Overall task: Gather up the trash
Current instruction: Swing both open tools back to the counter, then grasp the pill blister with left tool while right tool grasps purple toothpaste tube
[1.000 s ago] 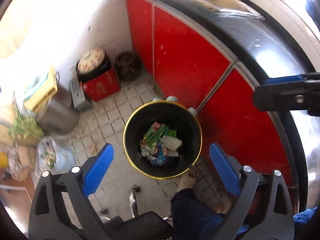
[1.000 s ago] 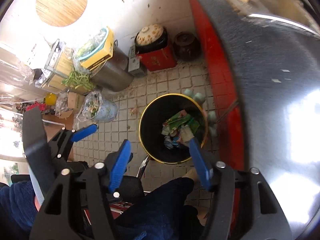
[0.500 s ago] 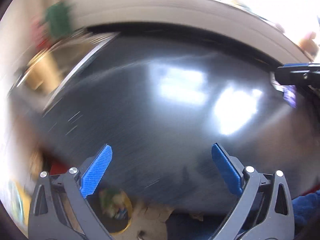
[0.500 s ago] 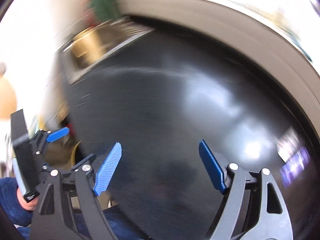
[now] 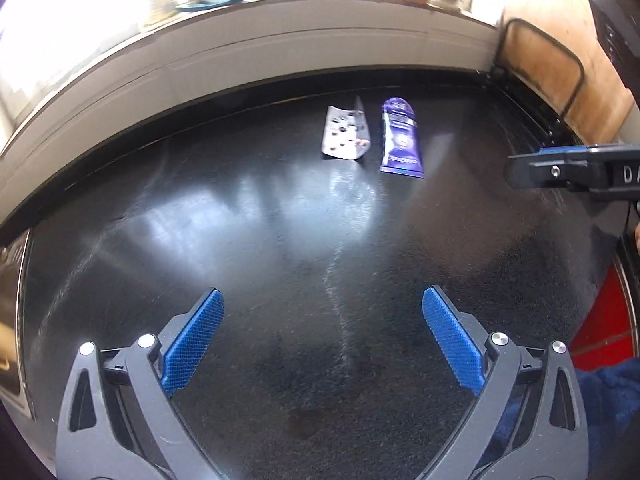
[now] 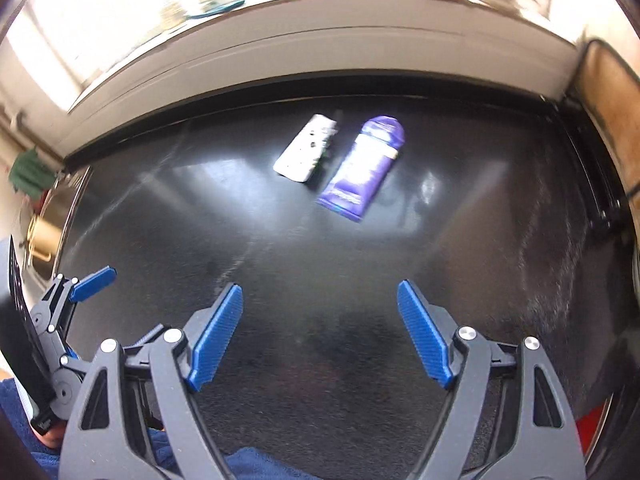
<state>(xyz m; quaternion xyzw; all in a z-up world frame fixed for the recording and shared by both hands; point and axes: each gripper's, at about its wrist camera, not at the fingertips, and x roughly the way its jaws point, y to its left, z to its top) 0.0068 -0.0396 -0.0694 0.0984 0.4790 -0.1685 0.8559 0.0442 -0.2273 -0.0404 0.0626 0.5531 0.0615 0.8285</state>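
Observation:
Two pieces of trash lie side by side near the back of the black countertop [image 5: 280,240]: a silver blister pack [image 5: 344,134] [image 6: 306,150] and a purple tube [image 5: 401,142] [image 6: 362,170]. My left gripper [image 5: 322,294] hangs open over bare counter, well short of both. My right gripper [image 6: 320,288] is also open with nothing between its fingers, and the tube lies ahead of it, slightly right. Each gripper shows in the other's view: the right gripper [image 5: 560,168] at the right edge, the left gripper [image 6: 94,282] at the lower left.
A steel sink [image 6: 44,236] is set into the counter at the left. A wooden board [image 5: 552,72] leans at the back right corner. A pale windowsill [image 5: 280,28] with jars runs along the back. A red cabinet front [image 5: 604,320] shows below the counter's right edge.
Both grippers have swung up and away from the black trash bin on the floor to the countertop, rolling as they went. The right gripper's jaws stand wider than before.

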